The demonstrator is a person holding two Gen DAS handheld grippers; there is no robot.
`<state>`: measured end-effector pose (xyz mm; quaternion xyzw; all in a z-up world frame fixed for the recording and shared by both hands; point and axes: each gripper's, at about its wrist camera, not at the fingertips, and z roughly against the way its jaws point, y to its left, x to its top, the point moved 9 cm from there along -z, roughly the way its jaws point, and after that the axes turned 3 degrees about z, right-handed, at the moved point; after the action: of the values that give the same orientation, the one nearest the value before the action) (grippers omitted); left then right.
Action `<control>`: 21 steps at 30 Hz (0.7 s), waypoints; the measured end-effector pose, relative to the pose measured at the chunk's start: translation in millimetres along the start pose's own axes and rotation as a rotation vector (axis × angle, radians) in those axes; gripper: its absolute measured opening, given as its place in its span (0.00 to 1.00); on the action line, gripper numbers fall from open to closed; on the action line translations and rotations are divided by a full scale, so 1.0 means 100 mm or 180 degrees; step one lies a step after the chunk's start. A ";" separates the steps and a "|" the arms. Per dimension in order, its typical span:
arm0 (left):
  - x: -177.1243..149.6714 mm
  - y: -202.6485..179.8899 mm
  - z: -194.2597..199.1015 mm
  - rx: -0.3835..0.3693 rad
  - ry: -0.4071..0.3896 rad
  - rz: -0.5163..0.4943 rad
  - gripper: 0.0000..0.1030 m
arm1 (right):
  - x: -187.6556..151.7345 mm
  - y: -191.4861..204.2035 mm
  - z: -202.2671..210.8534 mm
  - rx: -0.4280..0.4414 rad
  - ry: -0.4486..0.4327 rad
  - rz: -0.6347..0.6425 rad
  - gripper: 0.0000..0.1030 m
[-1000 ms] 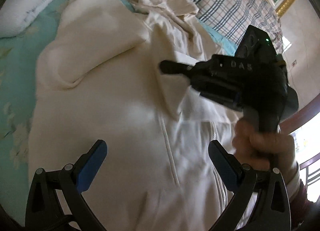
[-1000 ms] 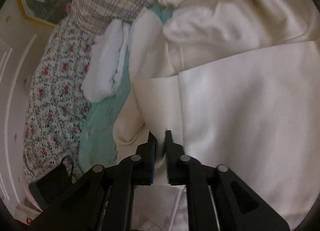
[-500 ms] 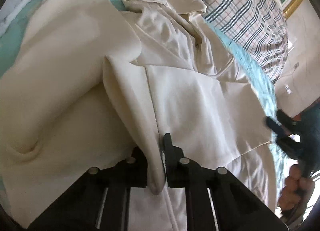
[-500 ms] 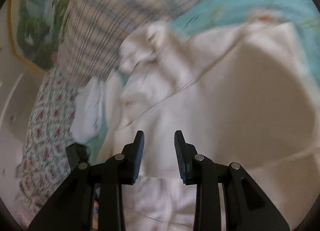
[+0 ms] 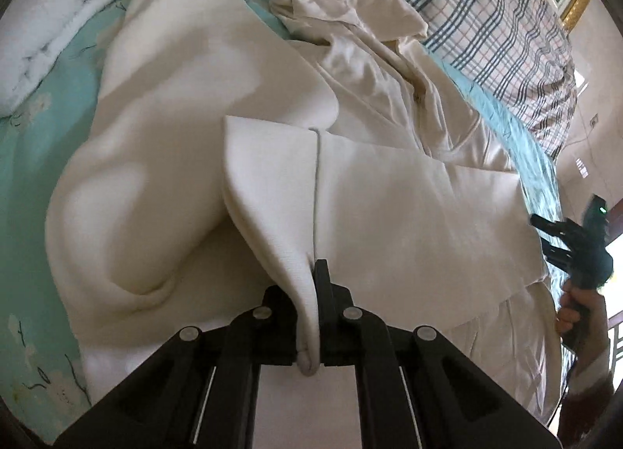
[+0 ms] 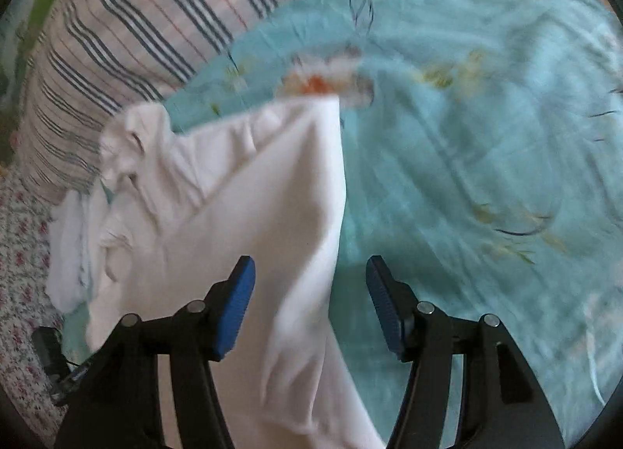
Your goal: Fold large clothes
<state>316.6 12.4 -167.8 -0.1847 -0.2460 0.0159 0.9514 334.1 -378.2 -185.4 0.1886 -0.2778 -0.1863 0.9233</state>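
Hoodie [image 5: 241, 161] first: it is cream and lies spread over my teal bed sheet [image 5: 46, 192], with its hood bunched at the far end by the checked quilt [image 5: 486, 16].

Closest to me, my left gripper [image 5: 309, 316] is clenched on a thick fold of the hoodie, right by a seam. The cloth pokes out below the pads like a little nose. That is not much to hold. If I pull hard, I think it could slip out and the fold would flop back.

My right gripper [image 6: 309, 305] has just been opening its jaws, and they stand apart now. The hoodie's edge lies in the gap, but the blue pads [image 6: 237, 305] do not press on it, so this one holds nothing. The picture from this side is smeared, so I cannot see that edge well. If I close too soon, I might pinch the sheet too, or miss.

A bit farther off, the folded flap [image 5: 409, 215] lies flat across the body. With only one gripper holding, a tug could drag it crooked.

Farther still, a white blanket [image 5: 58, 13] sits near the sleeve. I could snag it by mistake.
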 end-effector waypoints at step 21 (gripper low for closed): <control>-0.23 0.03 0.12 -0.0043 0.0073 0.0056 0.16 | -0.60 0.38 0.06 -0.0082 0.0142 0.0687 0.13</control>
<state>290.7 16.5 -169.4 -0.1934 -0.2335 0.0206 0.9527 292.8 -320.3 -190.3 0.1499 -0.2734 -0.0851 0.9463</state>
